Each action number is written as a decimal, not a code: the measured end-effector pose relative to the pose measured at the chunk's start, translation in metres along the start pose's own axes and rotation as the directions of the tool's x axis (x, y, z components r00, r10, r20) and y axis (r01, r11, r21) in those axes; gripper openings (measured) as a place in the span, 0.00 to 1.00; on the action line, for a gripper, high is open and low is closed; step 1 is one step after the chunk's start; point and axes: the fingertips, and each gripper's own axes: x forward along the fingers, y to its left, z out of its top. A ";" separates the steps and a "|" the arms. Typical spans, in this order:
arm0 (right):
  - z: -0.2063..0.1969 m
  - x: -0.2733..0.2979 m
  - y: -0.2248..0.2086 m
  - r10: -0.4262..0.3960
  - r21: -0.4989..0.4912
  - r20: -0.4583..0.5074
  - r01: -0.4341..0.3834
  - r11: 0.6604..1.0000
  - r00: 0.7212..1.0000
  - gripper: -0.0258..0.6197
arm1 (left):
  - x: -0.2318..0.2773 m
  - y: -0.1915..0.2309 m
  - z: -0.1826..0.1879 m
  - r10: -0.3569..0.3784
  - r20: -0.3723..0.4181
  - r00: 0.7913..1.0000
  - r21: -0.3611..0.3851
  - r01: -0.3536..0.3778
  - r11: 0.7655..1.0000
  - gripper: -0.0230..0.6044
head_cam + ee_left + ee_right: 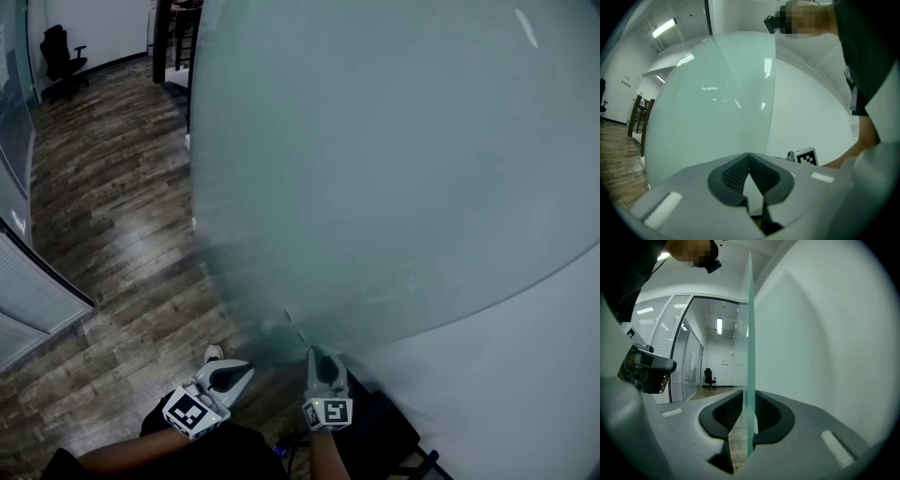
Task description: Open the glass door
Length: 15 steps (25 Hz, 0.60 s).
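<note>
Right gripper [750, 397] is straddling the glass door [750, 324] edge beside the wall [825, 343], jaws apart, not clamping. Left gripper [749, 159] is hanging empty, jaws together. Door is likely slipping free, swinging.

Wood-plank floor [103, 216] in mottled grey-brown, boards running lengthwise toward the far wall. Black office chair [62, 56] standing on it at the far end, close to the white wall. Dark-legged furniture [165, 42] on the planks farther right, too cut off to tell what kind. White shoe tip [214, 353] resting on the boards near the bottom edge
</note>
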 end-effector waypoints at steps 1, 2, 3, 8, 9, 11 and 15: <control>0.000 0.000 -0.006 0.016 -0.008 0.004 -0.016 1.000 1.000 0.15 | 0.005 -0.002 -0.001 -0.014 -0.003 1.000 0.003 0.014 1.000 0.04; 0.000 0.000 -0.011 0.033 -0.018 0.006 -0.033 0.999 0.999 0.15 | 0.010 -0.003 0.001 -0.026 0.001 1.000 0.001 0.026 1.000 0.04; 0.001 0.000 -0.015 0.048 -0.026 0.004 -0.048 0.999 0.999 0.15 | 0.015 -0.004 0.005 -0.036 0.009 0.999 -0.013 0.036 0.999 0.04; 0.003 0.002 -0.034 0.048 -0.024 -0.016 -0.049 0.999 0.999 0.15 | 0.034 0.010 0.011 -0.036 0.001 0.999 -0.108 0.036 0.993 0.04; 0.003 0.003 -0.038 0.043 -0.023 -0.015 -0.043 0.999 0.999 0.16 | 0.037 0.017 0.016 -0.012 0.007 1.000 -0.115 0.012 0.993 0.04; 0.000 0.005 -0.047 0.042 -0.030 -0.009 -0.042 0.999 0.999 0.16 | 0.044 0.031 0.027 0.020 0.028 0.999 -0.082 -0.018 0.996 0.04; -0.012 0.008 -0.064 0.058 -0.068 -0.015 -0.059 0.996 0.998 0.17 | 0.064 0.043 0.040 -0.030 0.056 0.998 -0.013 0.031 0.999 0.04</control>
